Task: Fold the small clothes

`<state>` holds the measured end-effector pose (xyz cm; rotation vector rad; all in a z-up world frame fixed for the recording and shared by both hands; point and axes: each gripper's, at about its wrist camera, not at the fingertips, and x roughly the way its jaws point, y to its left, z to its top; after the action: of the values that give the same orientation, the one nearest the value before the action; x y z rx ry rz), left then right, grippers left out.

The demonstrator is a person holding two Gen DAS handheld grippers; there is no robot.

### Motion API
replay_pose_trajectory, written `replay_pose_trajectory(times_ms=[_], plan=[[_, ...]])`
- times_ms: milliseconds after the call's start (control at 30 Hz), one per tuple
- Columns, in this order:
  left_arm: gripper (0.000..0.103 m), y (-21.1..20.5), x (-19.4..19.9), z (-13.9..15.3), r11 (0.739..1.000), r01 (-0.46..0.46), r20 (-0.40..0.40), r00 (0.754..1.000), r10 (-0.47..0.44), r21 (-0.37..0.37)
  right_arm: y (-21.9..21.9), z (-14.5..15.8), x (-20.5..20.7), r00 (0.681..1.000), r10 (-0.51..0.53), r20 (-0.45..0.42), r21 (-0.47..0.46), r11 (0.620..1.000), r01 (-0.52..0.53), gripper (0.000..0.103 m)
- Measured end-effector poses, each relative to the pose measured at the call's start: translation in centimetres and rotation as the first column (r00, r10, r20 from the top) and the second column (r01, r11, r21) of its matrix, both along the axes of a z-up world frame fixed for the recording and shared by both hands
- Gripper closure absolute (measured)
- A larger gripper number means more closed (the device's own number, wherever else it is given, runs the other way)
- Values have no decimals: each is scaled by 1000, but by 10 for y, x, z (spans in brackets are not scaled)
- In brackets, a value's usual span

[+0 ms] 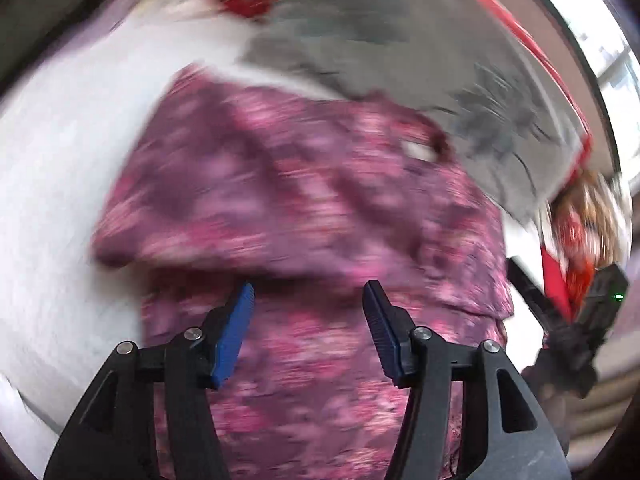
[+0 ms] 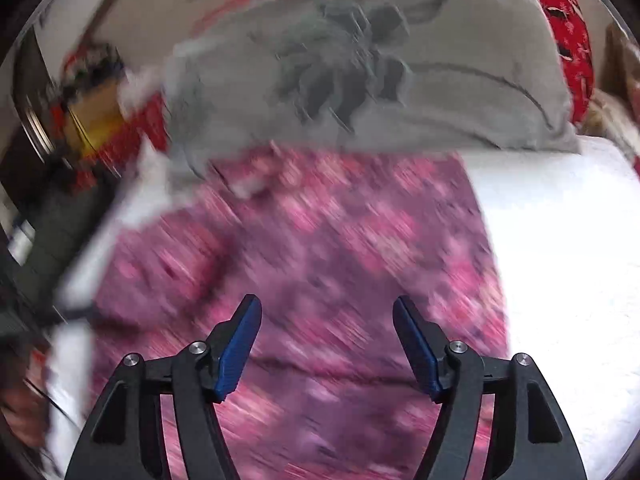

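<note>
Evidently, the folding is under way but cannot be called finished. A small purple-pink floral garment (image 1: 304, 208) is laid on a white surface (image 1: 68, 152) that may be a bed or a covered table; which of the two cannot be told. In the left wrist view a layer of the floral cloth is seen lying over the part nearer the camera, with a shadowed edge running across just ahead of the fingertips, so at least one fold is judged to have been made. A seam or crease line is also seen across the near part of the cloth in the right wrist view. How tidy the fold is cannot be settled, since both views are heavily blurred.

The left tongs (image 1: 308, 292) are held wide apart above the garment, with nothing between the blue pads (image 1: 234, 336). The right tongs (image 2: 326, 308) are likewise spread wide over the same cloth and grip nothing.

Beyond the floral piece, a grey garment with a dark print (image 2: 360, 72) is lying, seemingly touching or overlapping its far edge, and red patterned fabric (image 2: 572, 40) is seen behind that. These are judged to be left to fold, along with any further folds on the floral piece.
</note>
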<state>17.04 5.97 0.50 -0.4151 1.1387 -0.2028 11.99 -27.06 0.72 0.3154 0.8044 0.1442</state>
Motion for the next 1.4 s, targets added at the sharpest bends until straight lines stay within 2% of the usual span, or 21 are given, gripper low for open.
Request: replay_pose_trajectory(times_ms=[67, 133, 200, 267, 333, 367, 433, 467, 567, 733, 833, 933, 1100, 1167, 1267, 1333, 1367, 1400], plan=[[48, 14, 1, -15, 997, -48, -46, 998, 46, -56, 11, 11, 17, 999, 33, 9, 93, 995, -34, 29], [48, 25, 1, -28, 988, -87, -82, 994, 77, -124, 24, 12, 34, 999, 50, -13, 149, 988, -47, 28], [48, 28, 3, -34, 981, -103, -93, 992, 88, -166, 43, 2, 58, 994, 65, -84, 162, 986, -51, 28], [48, 27, 4, -31, 981, -98, -85, 993, 85, -166, 57, -11, 73, 989, 68, -133, 165, 985, -46, 31], [48, 26, 6, -30, 983, -91, -80, 994, 79, -162, 65, -18, 82, 987, 82, -141, 206, 977, -51, 68], [48, 26, 6, -30, 982, -89, -81, 994, 77, -165, 67, -18, 85, 986, 82, -142, 222, 974, -49, 96], [48, 33, 8, -32, 979, -93, -84, 993, 79, -179, 62, -15, 84, 989, 67, -129, 235, 971, -35, 96], [48, 35, 9, -33, 977, -96, -86, 993, 81, -188, 55, -8, 79, 995, 54, -84, 247, 968, -32, 96], [48, 38, 9, -36, 976, -98, -87, 993, 82, -196, 32, 9, 63, 1000, 12, -20, 250, 968, -7, 96], [48, 34, 9, -35, 979, -96, -82, 993, 83, -178, -21, 22, 43, 996, -84, 12, 257, 963, 78, 96], [48, 30, 9, -35, 984, -82, -81, 994, 69, -161, -50, 14, 31, 988, -154, -7, 261, 954, 150, 96], [48, 25, 8, -34, 989, -62, -77, 996, 52, -136, -79, -5, 19, 974, -217, -61, 277, 934, 226, 96], [48, 13, -2, -26, 998, 3, -72, 997, -7, -62, -99, -37, 2, 958, -243, -154, 277, 920, 278, 96], [48, 10, -12, -19, 995, 57, -57, 996, -62, -86, -102, -45, -1, 956, -232, -182, 313, 908, 280, 91], [48, 1, -25, -1, 983, 139, 6, 990, -139, -124, -106, -39, -7, 954, -252, -164, 349, 889, 295, 87], [48, -5, -20, 13, 984, 157, 55, 987, -152, -87, -108, -32, -6, 956, -261, -135, 339, 894, 292, 79], [48, -6, -15, 18, 986, 151, 73, 987, -146, -65, -108, -31, -4, 957, -259, -133, 335, 897, 289, 71], [48, -7, -9, 21, 989, 141, 79, 988, -136, -51, -108, -31, 0, 957, -258, -135, 326, 900, 289, 69]])
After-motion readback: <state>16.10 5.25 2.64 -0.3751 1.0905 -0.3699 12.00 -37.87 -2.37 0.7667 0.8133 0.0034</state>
